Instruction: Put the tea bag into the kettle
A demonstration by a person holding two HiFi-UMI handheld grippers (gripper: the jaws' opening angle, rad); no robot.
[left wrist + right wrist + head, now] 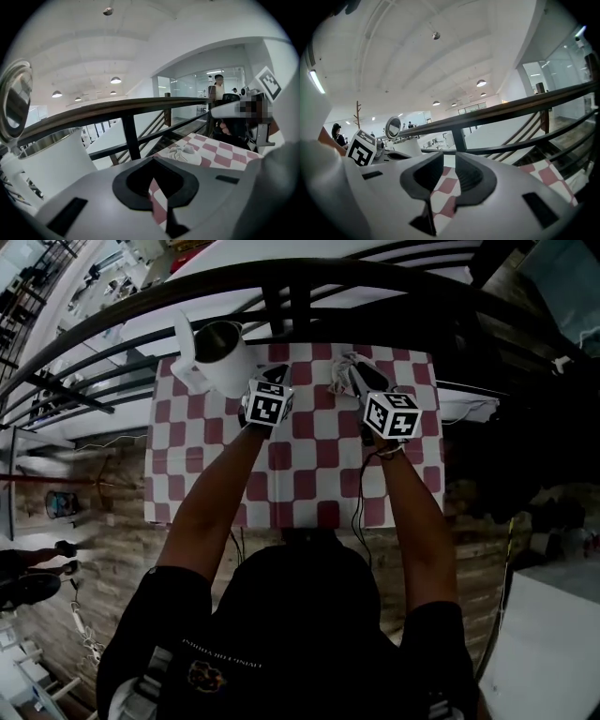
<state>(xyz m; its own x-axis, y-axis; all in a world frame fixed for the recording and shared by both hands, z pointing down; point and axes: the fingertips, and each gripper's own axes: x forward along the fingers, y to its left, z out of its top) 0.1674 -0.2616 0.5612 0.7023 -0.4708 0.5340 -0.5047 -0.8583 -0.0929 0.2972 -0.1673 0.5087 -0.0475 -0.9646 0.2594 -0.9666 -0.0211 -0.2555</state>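
Note:
A white kettle (220, 354) stands at the far left corner of the checkered table (309, 479), its lid (16, 98) swung up and its mouth open. The kettle (51, 164) fills the left of the left gripper view. A crumpled tea bag (185, 150) lies on a small white saucer (197, 160) at the far right of the table. My left gripper (272, 381) hovers just right of the kettle, open and empty. Beside the tea bag (343, 371), my right gripper (367, 382) is open, with only tablecloth showing between its jaws (449, 161).
A dark railing (300, 296) runs right behind the table's far edge, with a stairwell beyond it. The table is small, and its near edge is at the person's body. A person (37, 568) is on the wooden floor to the left.

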